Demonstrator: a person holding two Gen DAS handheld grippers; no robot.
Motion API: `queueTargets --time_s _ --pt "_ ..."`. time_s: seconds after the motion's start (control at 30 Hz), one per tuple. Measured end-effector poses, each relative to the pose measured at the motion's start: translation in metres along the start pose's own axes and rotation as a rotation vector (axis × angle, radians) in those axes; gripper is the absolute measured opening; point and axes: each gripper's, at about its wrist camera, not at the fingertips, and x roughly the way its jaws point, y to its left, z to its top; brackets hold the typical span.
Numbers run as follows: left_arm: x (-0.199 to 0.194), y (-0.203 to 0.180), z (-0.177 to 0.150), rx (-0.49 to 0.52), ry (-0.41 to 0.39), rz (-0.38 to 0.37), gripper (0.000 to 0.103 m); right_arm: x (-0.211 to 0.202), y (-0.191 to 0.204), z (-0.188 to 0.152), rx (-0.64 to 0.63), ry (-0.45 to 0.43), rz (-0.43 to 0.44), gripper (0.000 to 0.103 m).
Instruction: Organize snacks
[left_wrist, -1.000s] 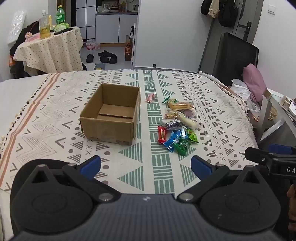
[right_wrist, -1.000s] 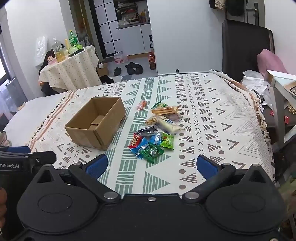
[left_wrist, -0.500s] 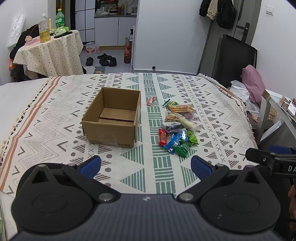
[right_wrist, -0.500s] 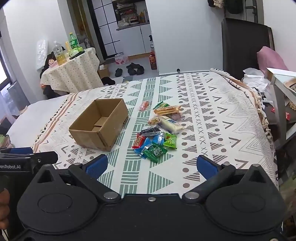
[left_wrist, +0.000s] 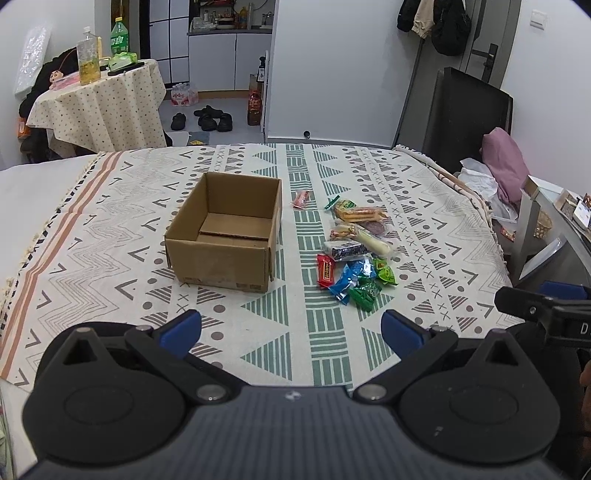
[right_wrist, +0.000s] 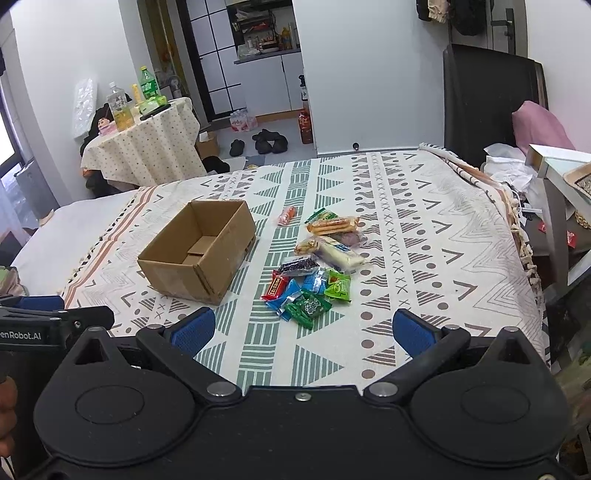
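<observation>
An open, empty cardboard box (left_wrist: 225, 236) (right_wrist: 199, 254) stands on the patterned cloth. To its right lies a pile of wrapped snacks (left_wrist: 354, 251) (right_wrist: 317, 269): red, blue, green and dark packets, a white stick and an orange pack. A small pink snack (left_wrist: 301, 199) (right_wrist: 287, 215) lies apart, behind the pile. My left gripper (left_wrist: 291, 328) is open and empty, held above the near edge, well short of the box. My right gripper (right_wrist: 303, 330) is open and empty, near the front of the pile.
The cloth-covered table (left_wrist: 424, 229) ends at the right by a grey stand (left_wrist: 535, 229) and pink and white clutter (left_wrist: 506, 166). A round table with bottles (left_wrist: 99, 96) stands far left. The other gripper shows at each view's edge (left_wrist: 546, 306) (right_wrist: 48, 325).
Both grippers have drawn back and risen a little, so the box and snacks look farther and higher in view. Both stay open. Nothing on the cloth has moved.
</observation>
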Motion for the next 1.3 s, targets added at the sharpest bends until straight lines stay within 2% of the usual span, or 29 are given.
queueTargets --time_s 1.3 --pt "0.0013 0.0089 0.0046 -0.023 0.005 -0.005 0.103 0.0031 0.0033 -0.0020 -0.001 0.008 0.005 0.103"
